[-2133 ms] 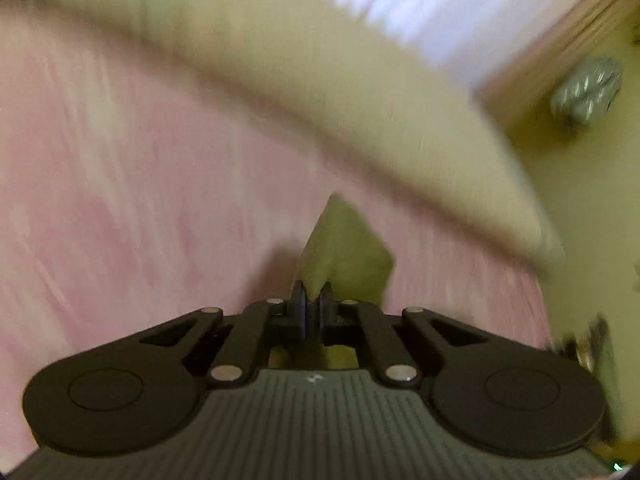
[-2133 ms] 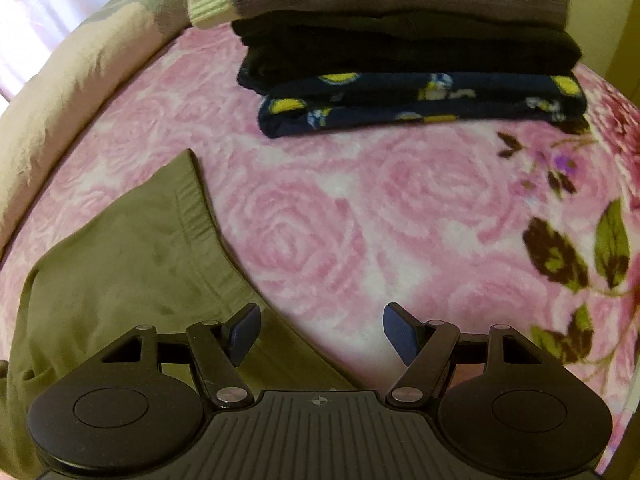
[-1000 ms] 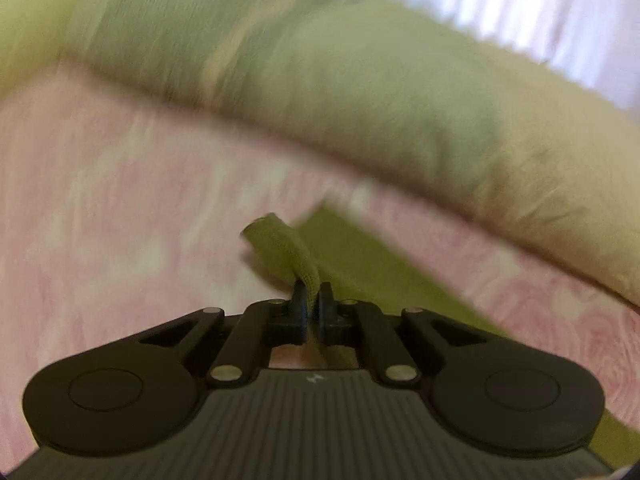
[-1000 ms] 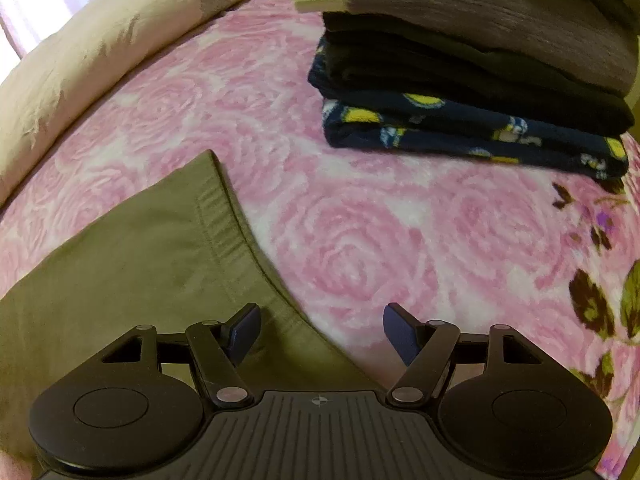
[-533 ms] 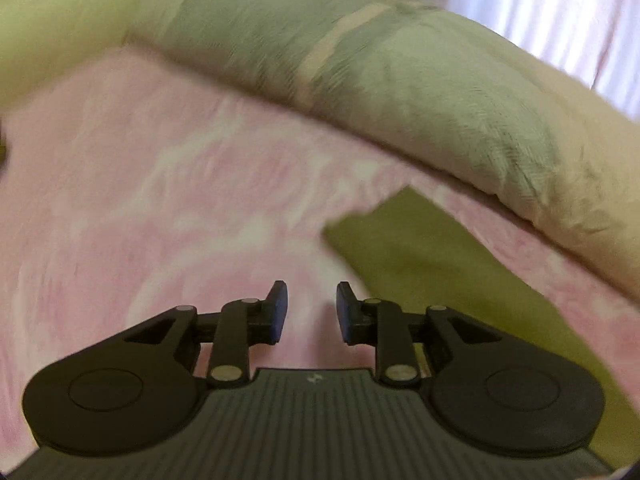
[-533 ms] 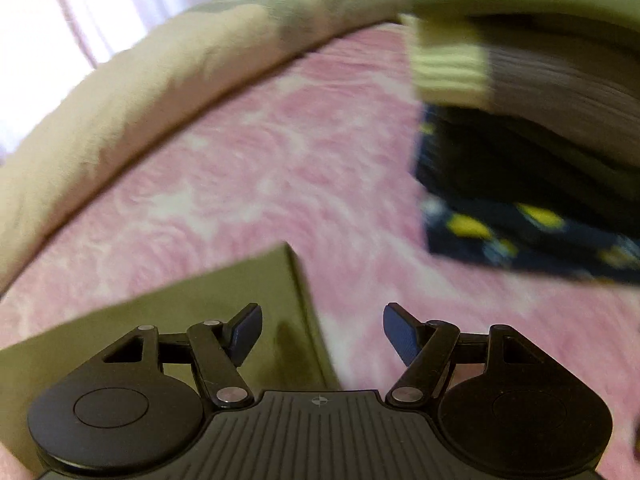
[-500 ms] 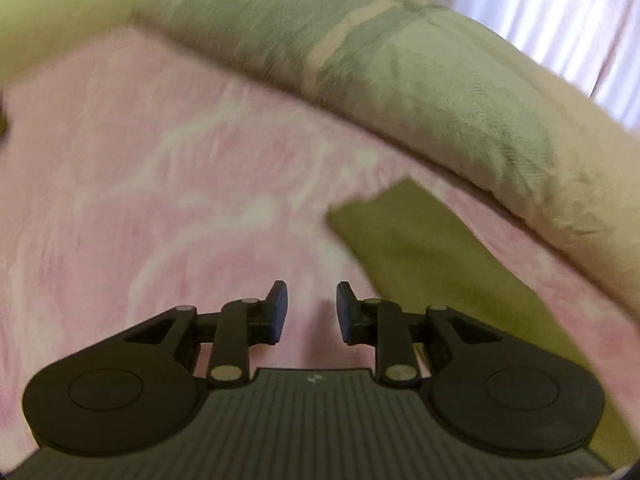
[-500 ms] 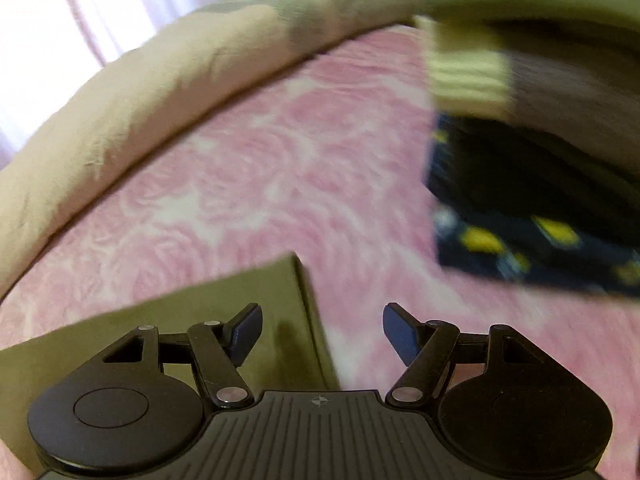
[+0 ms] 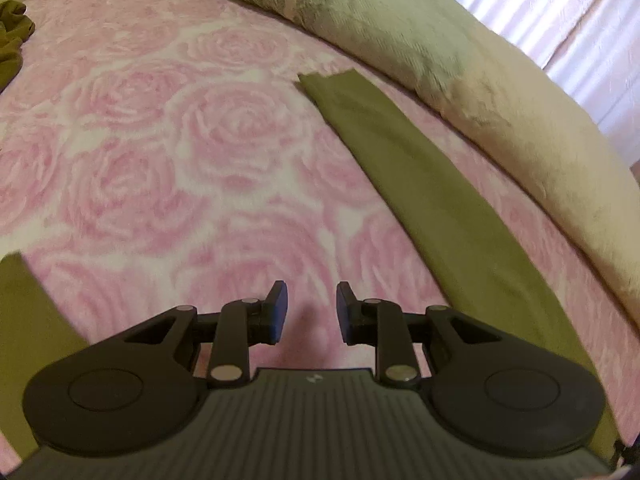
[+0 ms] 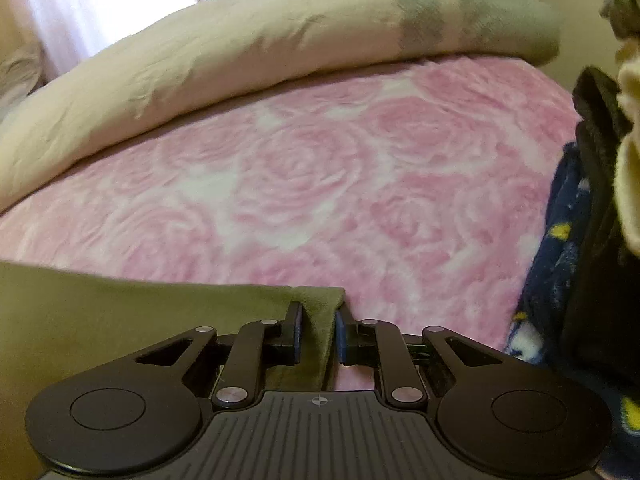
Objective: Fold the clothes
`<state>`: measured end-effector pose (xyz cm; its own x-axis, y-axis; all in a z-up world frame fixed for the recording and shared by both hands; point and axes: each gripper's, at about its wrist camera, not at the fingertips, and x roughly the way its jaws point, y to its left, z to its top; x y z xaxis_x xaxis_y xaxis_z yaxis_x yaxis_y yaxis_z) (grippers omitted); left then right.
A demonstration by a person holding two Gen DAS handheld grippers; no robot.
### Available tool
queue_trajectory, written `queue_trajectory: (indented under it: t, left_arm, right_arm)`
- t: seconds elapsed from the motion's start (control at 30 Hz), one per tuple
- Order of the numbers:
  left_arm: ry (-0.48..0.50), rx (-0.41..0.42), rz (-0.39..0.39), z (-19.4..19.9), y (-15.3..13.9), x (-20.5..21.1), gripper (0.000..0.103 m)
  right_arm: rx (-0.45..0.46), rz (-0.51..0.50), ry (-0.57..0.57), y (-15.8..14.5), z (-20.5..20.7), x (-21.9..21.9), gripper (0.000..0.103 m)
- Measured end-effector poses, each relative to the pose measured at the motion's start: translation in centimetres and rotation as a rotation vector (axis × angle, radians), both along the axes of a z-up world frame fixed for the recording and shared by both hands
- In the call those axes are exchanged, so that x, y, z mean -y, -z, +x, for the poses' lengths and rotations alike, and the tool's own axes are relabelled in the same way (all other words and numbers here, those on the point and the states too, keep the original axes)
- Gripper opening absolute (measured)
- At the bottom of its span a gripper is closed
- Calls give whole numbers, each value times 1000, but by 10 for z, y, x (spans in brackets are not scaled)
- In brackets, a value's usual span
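Observation:
An olive green garment (image 9: 432,184) lies flat on the pink rose blanket (image 9: 200,140), running from the far middle to the lower right in the left wrist view. My left gripper (image 9: 308,304) is open and empty, hovering over bare blanket to the left of the garment. In the right wrist view the garment (image 10: 120,312) fills the lower left. My right gripper (image 10: 318,320) is shut on the garment's corner, which stands up between the fingers.
A rolled beige and grey-green quilt (image 10: 240,48) lines the far side of the bed. A stack of folded clothes (image 10: 580,260) sits at the right edge. Another crumpled olive garment (image 9: 12,32) lies at the far left. Curtains (image 9: 560,12) hang behind.
My left gripper has let go of the garment and pulled back over the blanket. My right gripper has swung left and closed on the garment's corner.

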<state>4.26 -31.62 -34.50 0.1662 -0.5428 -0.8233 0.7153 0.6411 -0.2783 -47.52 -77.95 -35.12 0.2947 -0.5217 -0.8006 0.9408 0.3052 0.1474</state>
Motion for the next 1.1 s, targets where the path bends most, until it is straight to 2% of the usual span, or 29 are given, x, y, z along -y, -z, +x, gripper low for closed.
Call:
queue_trajectory:
  t: [0.03,0.07,0.1,0.13,0.17,0.27,0.33,0.37,0.4,0.43,0.53,0.63,0.73,0.83,0.93,0.97,1.0,1.1]
  left_arm:
    - [13,10,1,-7,-2,-2,21]
    - [27,19,2,-13,-4,-4,21]
    - [38,27,2,-19,-7,-6,21]
    - [41,25,2,-23,-9,-9,21]
    - [44,23,1,-27,-11,-13,21]
    - [45,-8,-4,-40,-15,-26,21]
    - [64,-27,-2,-52,-17,-36,21]
    - [81,-37,4,-58,-17,-41,21]
    - [103,-49,12,-65,-15,-46,21]
    - [122,-57,27,-72,-12,-51,21]
    - [179,-80,68,-92,-5,-64,21]
    - [214,-95,78,-105,-1,-68,21]
    - [241,-109,65,-114,0,-62,21]
    - [264,-123,39,-120,-5,-51,21]
    - [287,-138,14,-126,-9,-40,21]
    - [299,-147,8,-127,-11,-36,21]
    - [309,-155,2,-127,-13,-33,21]
    - [327,-172,-6,-130,-15,-29,21]
  right_arm:
    - [12,9,5,0,-1,1,18]
    - [21,11,21,-3,-5,0,23]
    - [25,7,52,-10,-12,-7,44]
    - [29,3,83,-17,-20,-13,57]
    - [33,-2,114,-23,-27,-20,61]
    - [108,38,137,-43,-56,-59,61]
    - [119,89,122,-46,-71,-94,61]
    - [115,118,112,-46,-77,-112,54]
    - [110,146,101,-45,-83,-131,43]
    - [106,175,90,-44,-89,-149,40]
    - [82,254,81,-38,-104,-194,39]
    - [87,255,89,-40,-111,-207,39]
    - [144,183,45,-53,-106,-182,39]
    - [198,147,-42,-52,-90,-141,39]
    - [252,166,-109,-39,-77,-104,39]
    - [270,171,-124,-34,-73,-93,34]
    - [285,183,-133,-29,-70,-85,25]
    - [311,243,-137,-16,-65,-69,25]
